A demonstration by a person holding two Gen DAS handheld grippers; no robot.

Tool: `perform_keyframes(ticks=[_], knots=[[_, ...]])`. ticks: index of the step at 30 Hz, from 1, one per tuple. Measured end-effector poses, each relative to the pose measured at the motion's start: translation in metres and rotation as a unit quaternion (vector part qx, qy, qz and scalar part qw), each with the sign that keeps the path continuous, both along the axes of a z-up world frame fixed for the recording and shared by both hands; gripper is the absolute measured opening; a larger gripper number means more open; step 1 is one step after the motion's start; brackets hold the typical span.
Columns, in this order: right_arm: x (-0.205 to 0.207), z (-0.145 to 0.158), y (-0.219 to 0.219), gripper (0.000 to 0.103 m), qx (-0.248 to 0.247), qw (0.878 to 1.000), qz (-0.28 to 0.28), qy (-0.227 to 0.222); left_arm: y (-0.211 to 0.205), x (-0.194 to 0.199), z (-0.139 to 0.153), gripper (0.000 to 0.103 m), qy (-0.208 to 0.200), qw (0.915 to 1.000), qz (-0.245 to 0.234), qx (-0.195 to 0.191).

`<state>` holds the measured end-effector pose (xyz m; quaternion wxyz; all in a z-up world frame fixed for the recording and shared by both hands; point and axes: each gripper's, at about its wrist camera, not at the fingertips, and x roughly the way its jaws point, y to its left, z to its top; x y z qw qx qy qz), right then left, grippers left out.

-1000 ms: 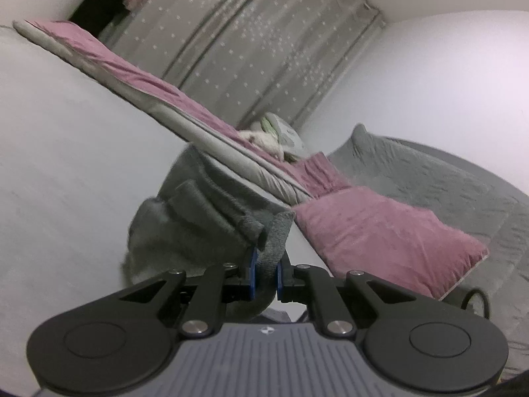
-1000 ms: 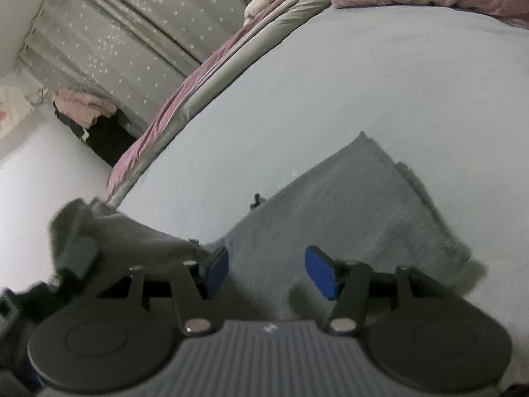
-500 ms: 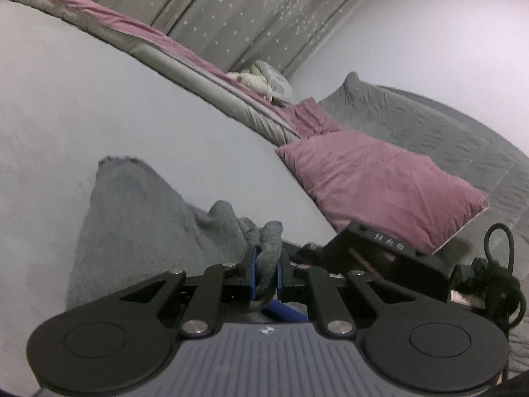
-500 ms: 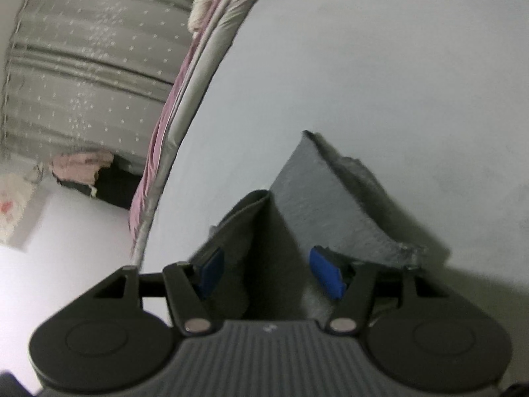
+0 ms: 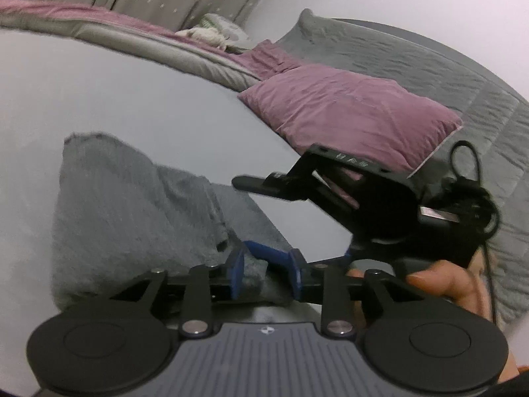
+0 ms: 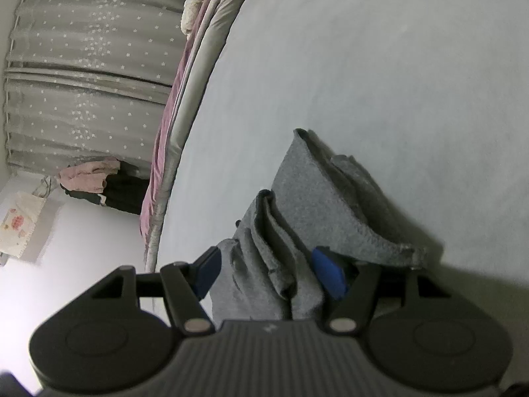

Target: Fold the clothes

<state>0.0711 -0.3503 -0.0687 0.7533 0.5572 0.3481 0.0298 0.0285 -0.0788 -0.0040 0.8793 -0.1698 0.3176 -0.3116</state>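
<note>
A grey knit garment point(image 5: 132, 205) lies folded on the pale bed sheet point(image 5: 99, 92). My left gripper point(image 5: 266, 274) is open at the garment's near corner, with cloth lying loose between its blue pads. In the right wrist view the garment point(image 6: 330, 198) shows several stacked folds. My right gripper point(image 6: 267, 271) is open wide, and the folds' near ends sit between its fingers without being pinched. In the left wrist view the right gripper point(image 5: 258, 216) comes in from the right, held by a hand point(image 5: 429, 284), its lower blue finger close to the left gripper's tips.
A pink pillow point(image 5: 347, 115) and a grey quilted headboard point(image 5: 429, 66) lie beyond the garment. A rolled pink and grey duvet point(image 6: 185, 99) runs along the bed's far edge before a starred curtain point(image 6: 82, 99). Pink and black clothes point(image 6: 96, 182) are heaped by the wall.
My left gripper, shut on a grey fold before, has lowered to the sheet and opened, releasing it. The garment now lies flatter and folded over. The right gripper moved in over the folds, still open.
</note>
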Motion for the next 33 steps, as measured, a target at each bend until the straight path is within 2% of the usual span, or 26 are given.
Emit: perform_keyframes(ticks=[6, 11, 15, 19, 21, 24, 28, 29, 33], knots=[[0.002, 0.009, 0.010, 0.064, -0.044, 0.999, 0.012, 0.000, 0.024, 0.000, 0.011, 0.033, -0.008, 0.9994, 0.027, 0.019], [0.002, 0.019, 0.026, 0.064, -0.106, 0.994, 0.029, -0.002, 0.043, 0.002, 0.011, 0.037, -0.024, 0.9973, 0.065, 0.025], [0.003, 0.030, 0.045, 0.065, -0.169, 0.985, 0.042, -0.008, 0.051, 0.007, 0.001, 0.037, -0.035, 0.9952, 0.083, 0.038], [-0.002, 0.041, 0.071, 0.063, -0.242, 0.969, 0.056, -0.017, 0.055, 0.008, -0.012, 0.037, -0.043, 0.9939, 0.092, 0.043], [-0.007, 0.043, 0.083, 0.060, -0.278, 0.958, 0.065, -0.022, 0.053, 0.009, -0.016, 0.037, -0.046, 0.9939, 0.090, 0.045], [-0.011, 0.043, 0.102, 0.048, -0.323, 0.943, 0.080, -0.028, 0.052, 0.010, -0.019, 0.037, -0.046, 0.9939, 0.088, 0.046], [-0.020, 0.043, 0.120, 0.023, -0.374, 0.922, 0.090, -0.037, 0.054, 0.012, -0.023, 0.037, -0.043, 0.9944, 0.087, 0.042], [-0.024, 0.043, 0.123, 0.019, -0.387, 0.917, 0.091, -0.040, 0.054, 0.013, -0.023, 0.037, -0.042, 0.9944, 0.087, 0.041], [-0.034, 0.050, 0.132, 0.016, -0.402, 0.909, 0.084, -0.063, 0.056, 0.013, -0.022, 0.037, -0.043, 0.9944, 0.091, 0.032]])
